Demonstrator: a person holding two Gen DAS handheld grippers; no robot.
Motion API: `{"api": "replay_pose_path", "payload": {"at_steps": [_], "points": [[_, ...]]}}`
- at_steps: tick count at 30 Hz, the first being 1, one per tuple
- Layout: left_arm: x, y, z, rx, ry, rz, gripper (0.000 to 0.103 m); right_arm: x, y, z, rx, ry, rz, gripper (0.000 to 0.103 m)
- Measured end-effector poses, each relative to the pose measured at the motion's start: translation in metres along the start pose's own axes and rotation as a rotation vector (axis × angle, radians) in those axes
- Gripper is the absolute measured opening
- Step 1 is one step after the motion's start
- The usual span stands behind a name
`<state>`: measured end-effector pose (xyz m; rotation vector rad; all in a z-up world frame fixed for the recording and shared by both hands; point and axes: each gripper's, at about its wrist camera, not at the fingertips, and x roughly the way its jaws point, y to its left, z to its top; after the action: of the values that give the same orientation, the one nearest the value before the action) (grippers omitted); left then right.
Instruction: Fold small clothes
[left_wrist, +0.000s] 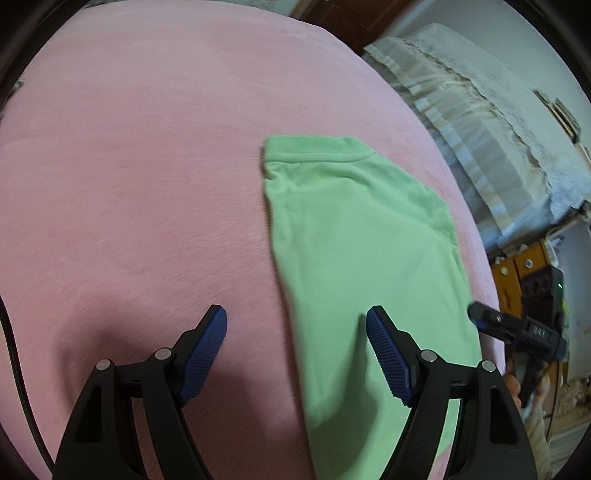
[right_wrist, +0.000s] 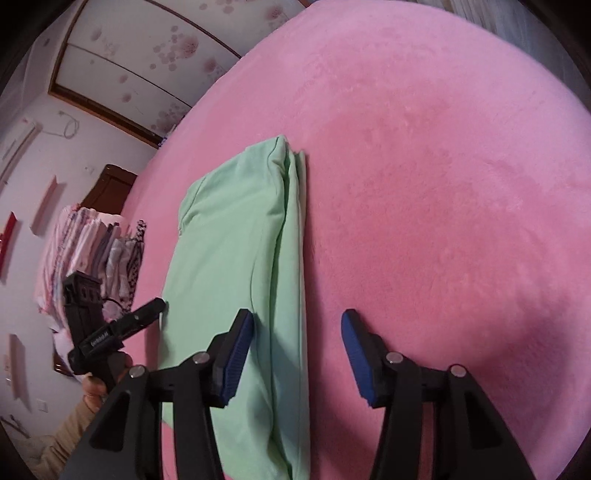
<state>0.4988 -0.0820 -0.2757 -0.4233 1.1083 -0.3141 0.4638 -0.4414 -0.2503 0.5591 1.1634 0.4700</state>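
A light green garment (left_wrist: 354, 240) lies folded lengthwise into a long strip on the pink blanket (left_wrist: 129, 184). In the left wrist view my left gripper (left_wrist: 295, 317) stands open above the strip's left edge, nothing between its blue pads. The right gripper's tip (left_wrist: 480, 314) shows past the strip's right edge. In the right wrist view the same green garment (right_wrist: 240, 258) runs away from me, its layered fold edge on the right. My right gripper (right_wrist: 297, 319) is open over that edge, its pads touching no cloth. The left gripper (right_wrist: 147, 310) shows at the strip's left side.
The pink blanket (right_wrist: 443, 184) spreads wide to the right. A stack of folded clothes (right_wrist: 92, 251) sits beyond the bed's left edge. A pale pleated cloth (left_wrist: 480, 122) and wooden furniture (left_wrist: 517, 269) lie past the bed. A person's hand (right_wrist: 92, 391) holds the left gripper.
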Motion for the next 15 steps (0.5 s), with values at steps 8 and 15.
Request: {"api": "replay_pose_path", "payload": {"at_steps": [8, 15], "points": [[0.023, -0.008, 0.012, 0.026, 0.006, -0.119, 0.081, 0.032, -0.002, 0.032, -0.014, 0.04, 0.113, 0.05], [0.039, -0.012, 0.022, -0.002, -0.051, -0.224, 0.081, 0.058, 0.009, 0.053, -0.059, 0.055, 0.138, 0.05]]}}
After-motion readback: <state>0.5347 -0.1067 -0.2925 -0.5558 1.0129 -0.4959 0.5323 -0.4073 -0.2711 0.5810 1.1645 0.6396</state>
